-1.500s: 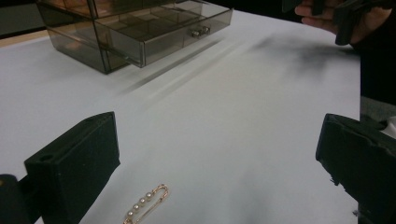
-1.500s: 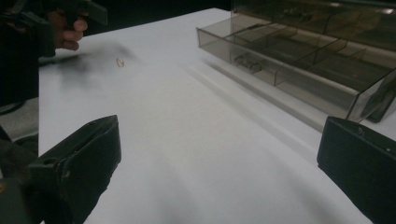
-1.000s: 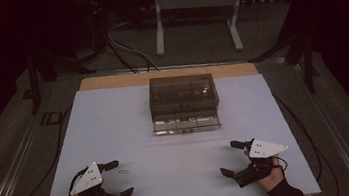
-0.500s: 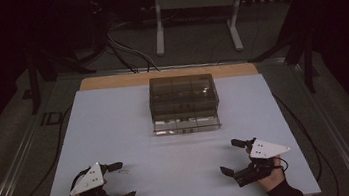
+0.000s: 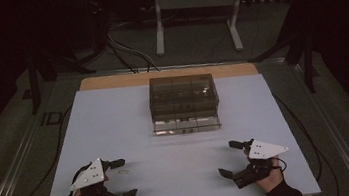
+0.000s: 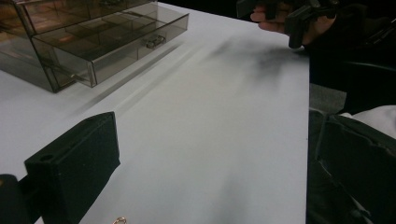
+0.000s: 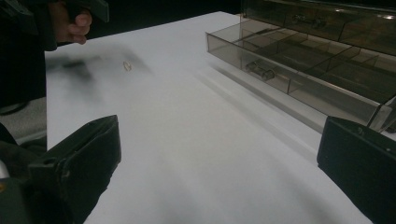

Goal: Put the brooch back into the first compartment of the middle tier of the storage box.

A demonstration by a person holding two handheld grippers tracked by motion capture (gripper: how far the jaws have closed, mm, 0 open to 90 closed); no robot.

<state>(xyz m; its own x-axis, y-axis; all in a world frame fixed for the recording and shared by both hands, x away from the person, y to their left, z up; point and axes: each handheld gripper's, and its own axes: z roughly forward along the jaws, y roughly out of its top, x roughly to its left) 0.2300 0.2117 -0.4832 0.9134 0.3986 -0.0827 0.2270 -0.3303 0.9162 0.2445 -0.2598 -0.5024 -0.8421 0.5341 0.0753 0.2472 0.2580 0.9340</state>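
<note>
We hold the left gripper (image 5: 121, 179) with its jaws spread wide and empty; the small ring (image 5: 125, 172) lies flat on the white table (image 5: 179, 153), just beyond the gap between those jaws and nearer the upper one. The right gripper (image 5: 231, 159) is likewise wide open and empty, well apart from the ring. The drawer box (image 5: 184, 102) sits far ahead of both, its lowest drawer (image 5: 186, 124) pulled out. We judge the risks as follows: a thin ring on a smooth surface may skid away under a closing jaw, or slip from the pads during carry.
</note>
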